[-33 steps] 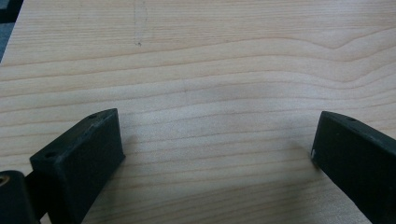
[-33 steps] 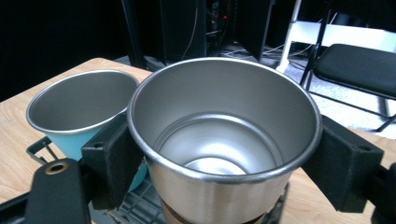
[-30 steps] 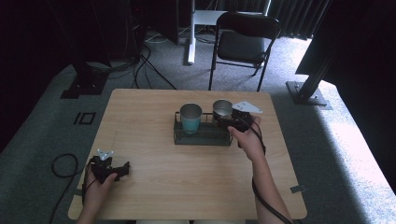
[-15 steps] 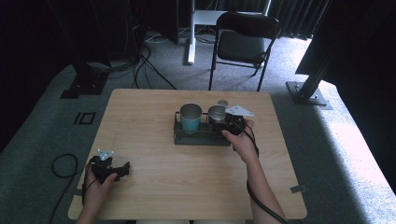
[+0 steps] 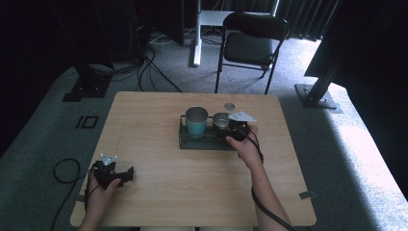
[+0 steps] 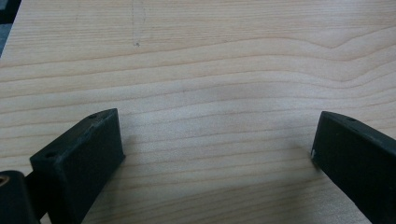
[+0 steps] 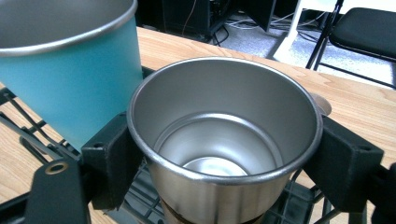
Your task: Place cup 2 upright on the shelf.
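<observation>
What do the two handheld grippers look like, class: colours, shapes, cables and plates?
Both the left gripper and right gripper are black, with blocky square-edged jaws. Each carries a grey three-cornered plate on top and trails a black cable. The forearms are bare, without sleeves.

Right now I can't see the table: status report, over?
Right gripper shut on steel cup over rack. Left gripper open, idle. Teal cup close beside.

Wooden table point(image 5: 159, 192) with wire rack point(image 5: 204, 143)
</observation>
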